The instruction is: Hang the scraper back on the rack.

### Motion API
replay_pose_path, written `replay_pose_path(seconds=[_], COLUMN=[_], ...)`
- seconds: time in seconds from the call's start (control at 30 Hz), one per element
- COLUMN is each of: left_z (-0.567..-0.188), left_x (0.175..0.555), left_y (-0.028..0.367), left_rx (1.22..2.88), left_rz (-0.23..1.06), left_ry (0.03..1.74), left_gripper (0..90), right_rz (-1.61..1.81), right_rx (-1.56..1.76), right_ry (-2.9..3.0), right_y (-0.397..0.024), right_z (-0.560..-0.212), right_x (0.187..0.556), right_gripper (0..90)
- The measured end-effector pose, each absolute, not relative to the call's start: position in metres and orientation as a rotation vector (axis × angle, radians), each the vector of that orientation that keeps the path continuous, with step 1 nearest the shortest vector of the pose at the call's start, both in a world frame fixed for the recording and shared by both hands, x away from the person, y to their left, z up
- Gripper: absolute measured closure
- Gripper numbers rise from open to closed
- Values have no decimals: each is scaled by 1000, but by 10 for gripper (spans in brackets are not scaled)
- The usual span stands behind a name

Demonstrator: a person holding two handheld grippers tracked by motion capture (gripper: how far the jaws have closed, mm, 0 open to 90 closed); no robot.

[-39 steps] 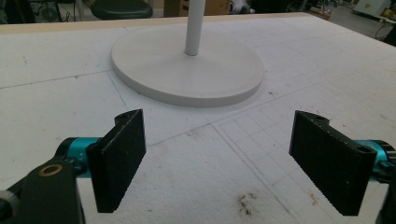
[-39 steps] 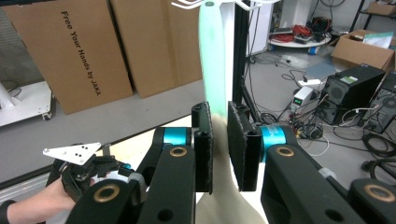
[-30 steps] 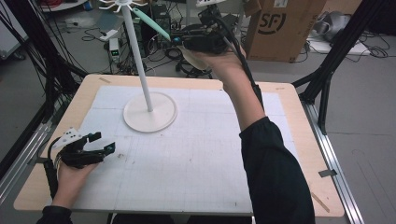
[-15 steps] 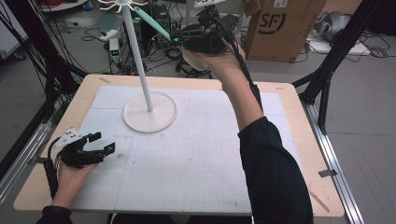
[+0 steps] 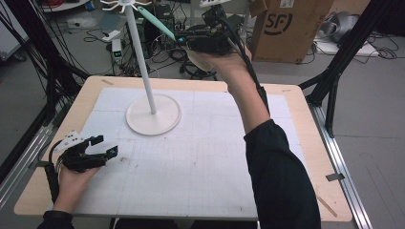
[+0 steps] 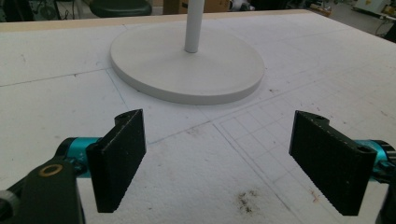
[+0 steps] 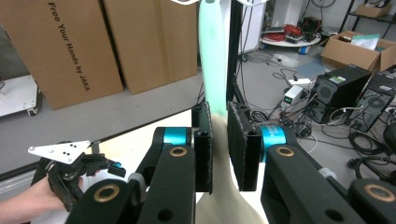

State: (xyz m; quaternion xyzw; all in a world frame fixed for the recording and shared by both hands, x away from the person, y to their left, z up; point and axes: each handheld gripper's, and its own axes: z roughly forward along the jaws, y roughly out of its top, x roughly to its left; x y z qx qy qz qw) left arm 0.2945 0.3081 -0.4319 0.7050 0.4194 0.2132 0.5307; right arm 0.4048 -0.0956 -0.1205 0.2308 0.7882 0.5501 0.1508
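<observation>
Above the far edge of the surface (image 5: 296,124), my right tool (image 7: 218,154) clenched on a pale green shoehorn (image 7: 212,60) beside the white stand's (image 5: 138,47) slim pole, cardboard boxes (image 5: 286,28) behind, my left tool (image 6: 233,168) released near its round base (image 6: 187,70).

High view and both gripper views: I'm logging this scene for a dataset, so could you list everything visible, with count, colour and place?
Stand: one, white, round base on the mat, tall pole with hooks at the top.
Long utensil: one, mint green, up by the stand's hooks, clamped between the right gripper's jaws.
Mat: one, white with a grid, covering the table.
Table: one, light wood edge.
Cardboard boxes: several, brown, on the floor beyond the table.
Cables and electronics: many, black, on the floor.
Left gripper: one, black, jaws open, low over the mat's near left.
Right gripper: one, black, raised beyond the table's far edge.
</observation>
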Motion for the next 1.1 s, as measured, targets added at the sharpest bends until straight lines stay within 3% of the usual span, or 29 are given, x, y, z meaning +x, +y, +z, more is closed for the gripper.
replay_pose_path(seconds=[1.1], left_z=[-432], left_x=[294], left_y=[309], left_rx=[1690], left_rz=[509], left_ry=[1001], left_gripper=[192], right_rz=[1568], right_rx=[654], right_ry=[2255], right_y=[-96], right_z=[-120], right_x=[404], right_gripper=[809])
